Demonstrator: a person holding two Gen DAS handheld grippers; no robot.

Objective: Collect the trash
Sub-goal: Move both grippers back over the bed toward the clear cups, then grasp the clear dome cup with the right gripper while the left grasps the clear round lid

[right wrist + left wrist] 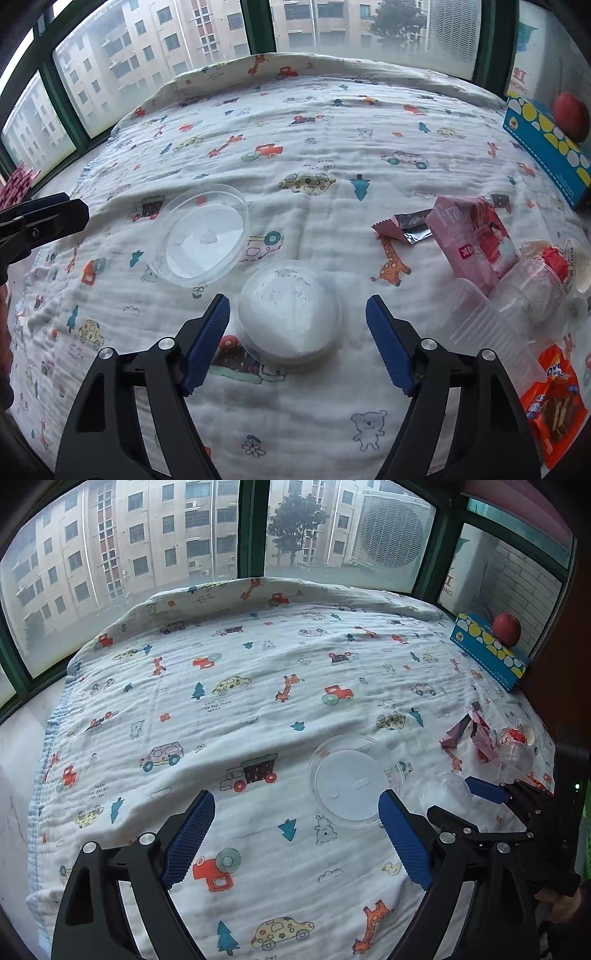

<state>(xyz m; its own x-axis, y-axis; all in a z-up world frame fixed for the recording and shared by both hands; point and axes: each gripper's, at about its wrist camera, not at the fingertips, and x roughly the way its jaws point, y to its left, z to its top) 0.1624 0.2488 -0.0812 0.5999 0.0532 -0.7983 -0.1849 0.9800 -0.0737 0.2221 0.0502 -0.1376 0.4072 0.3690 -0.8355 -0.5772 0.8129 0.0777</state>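
A clear dome-shaped plastic container (290,314) lies upside down on the printed cloth (332,155). My right gripper (297,299) straddles it, and a gap shows between each blue pad and the dome. A shallow clear round lid (351,782) lies to its left; this lid (205,236) also shows in the right wrist view. My left gripper (297,812) stands wide open over bare cloth, its right fingertip at the lid's near rim. More trash lies at the right: a pink carton (476,236), a foil wrapper (406,225), clear cups (532,295) and an orange snack wrapper (554,402).
A blue tissue box (487,650) with a red apple (506,629) on it stands at the far right, against a brick wall. Green-framed windows run along the far edge of the cloth. A person's hand (561,904) grips the right tool's handle.
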